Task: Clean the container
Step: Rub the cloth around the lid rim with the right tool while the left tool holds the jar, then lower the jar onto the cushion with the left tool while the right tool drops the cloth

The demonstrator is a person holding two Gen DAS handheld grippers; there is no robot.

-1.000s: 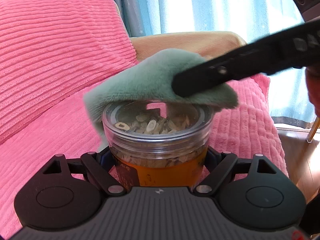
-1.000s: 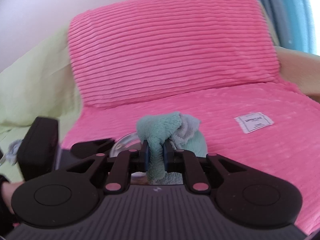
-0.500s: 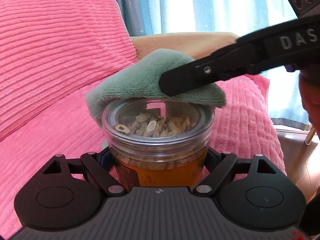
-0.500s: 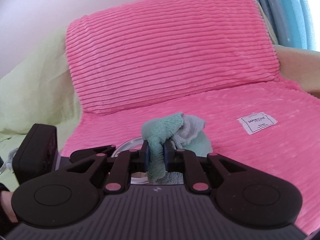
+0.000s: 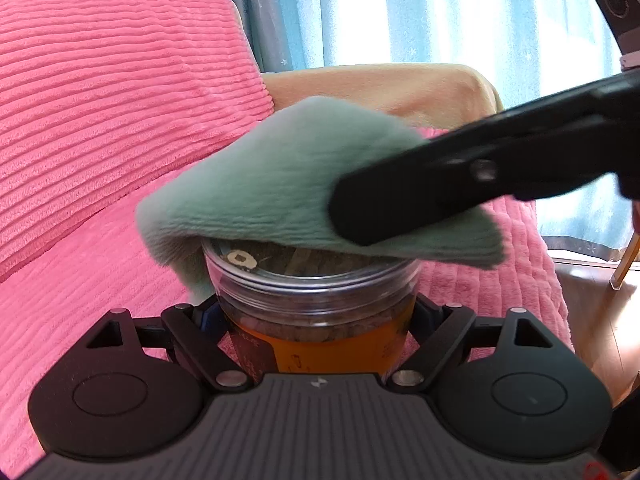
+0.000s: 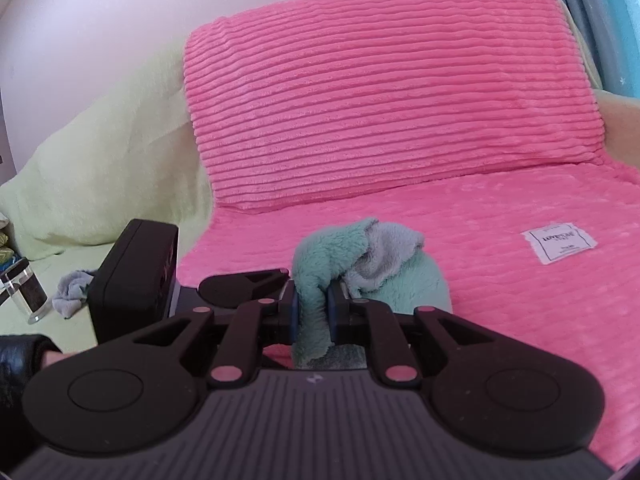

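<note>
A clear plastic jar (image 5: pixel 316 312) with an orange label and dried slices inside stands upright between the fingers of my left gripper (image 5: pixel 316 316), which is shut on its sides. A green fleece cloth (image 5: pixel 288 184) lies spread over the jar's clear lid and covers most of it. My right gripper (image 6: pixel 312 308) is shut on a bunched fold of the cloth (image 6: pixel 320 268), whose grey underside shows. In the left wrist view the right gripper's black finger (image 5: pixel 460 184) comes in from the right and presses onto the cloth. The lid's far part is hidden.
A pink ribbed blanket (image 6: pixel 400 80) covers the sofa seat and back, with a white label (image 6: pixel 560 242) on the seat. A pale green cover (image 6: pixel 112 160), a small grey rag (image 6: pixel 74 292) and a clear box (image 6: pixel 22 290) lie left. Blue curtains (image 5: pixel 440 12) and wooden floor (image 5: pixel 592 320) are right.
The cloth and right gripper slid toward me across the lid and now cover most of it. The jar stays held in the left gripper.
</note>
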